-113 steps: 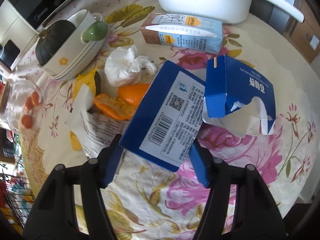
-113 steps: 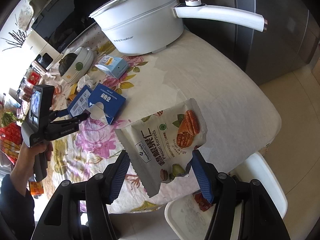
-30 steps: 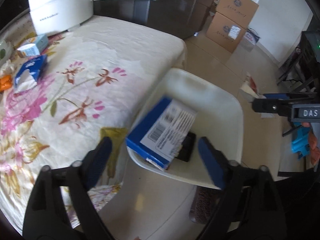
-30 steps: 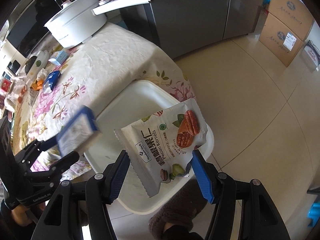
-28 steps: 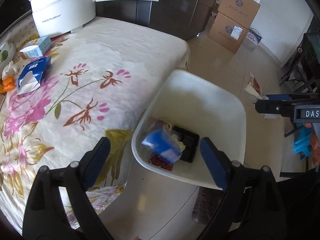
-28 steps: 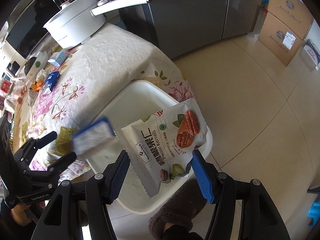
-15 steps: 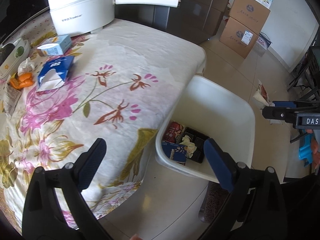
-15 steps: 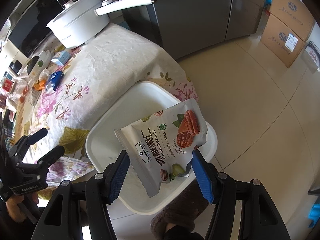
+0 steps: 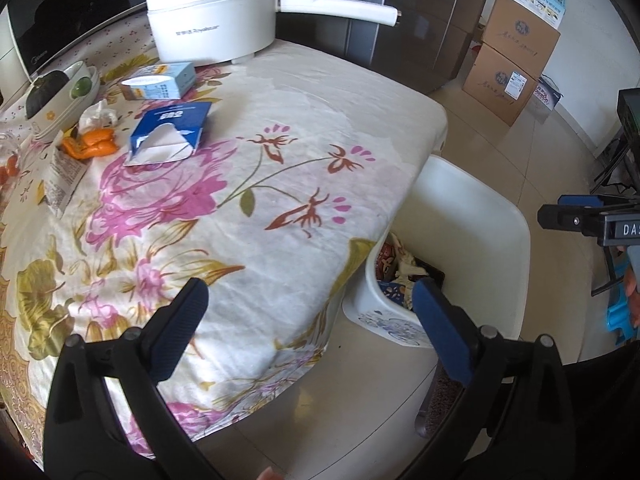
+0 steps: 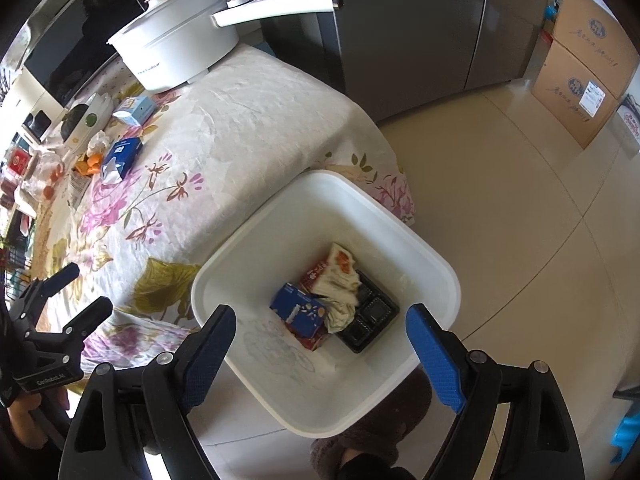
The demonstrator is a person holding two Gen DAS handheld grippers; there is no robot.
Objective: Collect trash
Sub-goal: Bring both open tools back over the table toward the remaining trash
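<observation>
Both sets of jaws stood wide apart and empty. In the right wrist view the right gripper (image 10: 316, 346) hung over the white bin (image 10: 436, 264) on the floor, which held a blue carton (image 10: 298, 312), a crumpled wrapper (image 10: 340, 276) and a black tray (image 10: 370, 316).

In the left wrist view the left gripper (image 9: 308, 308) pointed across the floral worktop (image 9: 300, 120). The nearest remaining trash, a torn blue box (image 9: 168, 132), lay toward the upper left of the frame, its long axis angled toward the upper right. Beyond it lay orange peel (image 9: 90, 142), a tissue wad (image 9: 98, 114) and a light-blue carton (image 9: 160, 80). The left gripper looked nearer to them.
</observation>
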